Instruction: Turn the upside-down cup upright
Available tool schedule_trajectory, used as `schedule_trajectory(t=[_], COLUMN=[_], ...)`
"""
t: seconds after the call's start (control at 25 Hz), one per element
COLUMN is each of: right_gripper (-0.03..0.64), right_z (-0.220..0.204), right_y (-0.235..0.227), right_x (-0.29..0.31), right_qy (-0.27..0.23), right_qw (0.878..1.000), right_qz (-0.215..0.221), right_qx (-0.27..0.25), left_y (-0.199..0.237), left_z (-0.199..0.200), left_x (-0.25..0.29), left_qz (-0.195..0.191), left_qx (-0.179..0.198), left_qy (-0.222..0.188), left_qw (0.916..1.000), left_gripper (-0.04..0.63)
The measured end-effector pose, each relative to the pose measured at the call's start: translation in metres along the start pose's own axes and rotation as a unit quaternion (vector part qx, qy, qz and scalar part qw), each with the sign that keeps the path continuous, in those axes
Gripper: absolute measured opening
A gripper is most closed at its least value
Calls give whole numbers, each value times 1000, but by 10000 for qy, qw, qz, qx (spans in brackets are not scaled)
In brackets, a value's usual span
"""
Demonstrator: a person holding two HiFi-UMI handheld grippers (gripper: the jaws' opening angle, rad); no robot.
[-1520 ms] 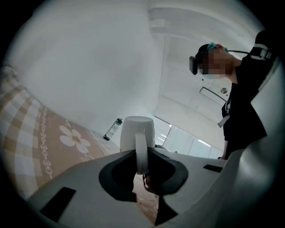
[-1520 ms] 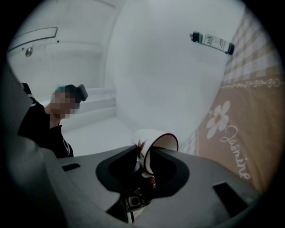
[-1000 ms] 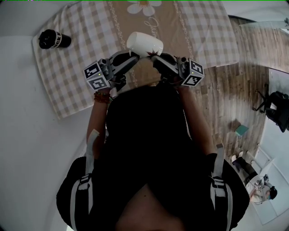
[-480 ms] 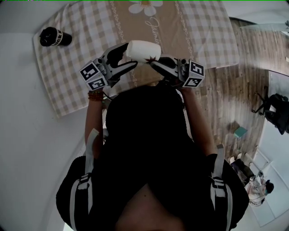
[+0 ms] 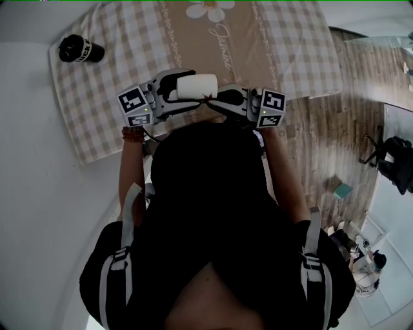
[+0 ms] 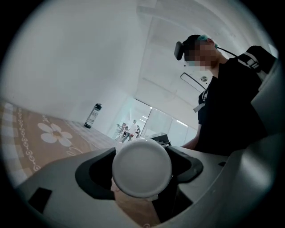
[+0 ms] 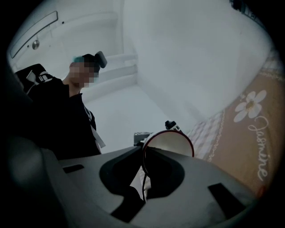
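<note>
A white cup [image 5: 200, 84] with a red rim lies on its side in the air above the near edge of the checked tablecloth [image 5: 122, 58]. My right gripper [image 5: 211, 98] is shut on the cup's rim; the right gripper view shows the wall pinched edge-on between its jaws and the red-rimmed mouth [image 7: 171, 143] beyond my right gripper [image 7: 143, 165]. My left gripper [image 5: 182, 90] has just been opening. Its jaws now stand wide on either side of the cup's flat white base [image 6: 141, 167] without pressing on it.
A black bottle [image 5: 79, 49] stands at the cloth's far left corner, also seen as the black bottle [image 6: 92, 115]. A daisy print [image 5: 208, 9] marks the cloth's far middle. Wooden floor [image 5: 335, 122] lies to the right, and a pale floor [image 5: 39, 193] to the left.
The cup has come down and nearer to the person's body and lies more level. The left jaws, earlier tight on the cup, have spread apart; the right gripper keeps its hold on the rim.
</note>
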State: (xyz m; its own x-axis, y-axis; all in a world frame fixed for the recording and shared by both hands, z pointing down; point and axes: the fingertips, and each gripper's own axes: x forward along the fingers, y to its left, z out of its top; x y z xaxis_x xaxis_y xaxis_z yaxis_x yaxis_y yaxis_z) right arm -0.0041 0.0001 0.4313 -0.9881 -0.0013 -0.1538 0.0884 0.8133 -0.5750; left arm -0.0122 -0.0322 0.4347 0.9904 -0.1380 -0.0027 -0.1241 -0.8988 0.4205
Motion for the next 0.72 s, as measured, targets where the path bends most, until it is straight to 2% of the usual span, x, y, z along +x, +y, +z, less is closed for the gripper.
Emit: schedule_trajectory(t=[0.32,0.44,0.56,0.72], right_gripper=[26,28,28,28], right_z=[-2,-6,-12,-16], right_y=[1,-1,-4,-7], right_x=[-3,-4,-3,-4], right_qy=[220,779,1429,1815], right_qw=[9994,9945,9826,9714], right_qz=[-72,-186,-275,-411], right_qx=[-270,-674,-1154,-1476], left_y=[-1,2,6,8], left_z=[-4,-15,-30,-35], left_x=[2,5,8,11], left_qz=[131,161,183,241], left_qx=[393,614,913,1221], left_qy=[104,422,854,1139], left_qw=[9991,9971,9920,9857], left_gripper=[367,367,365,365])
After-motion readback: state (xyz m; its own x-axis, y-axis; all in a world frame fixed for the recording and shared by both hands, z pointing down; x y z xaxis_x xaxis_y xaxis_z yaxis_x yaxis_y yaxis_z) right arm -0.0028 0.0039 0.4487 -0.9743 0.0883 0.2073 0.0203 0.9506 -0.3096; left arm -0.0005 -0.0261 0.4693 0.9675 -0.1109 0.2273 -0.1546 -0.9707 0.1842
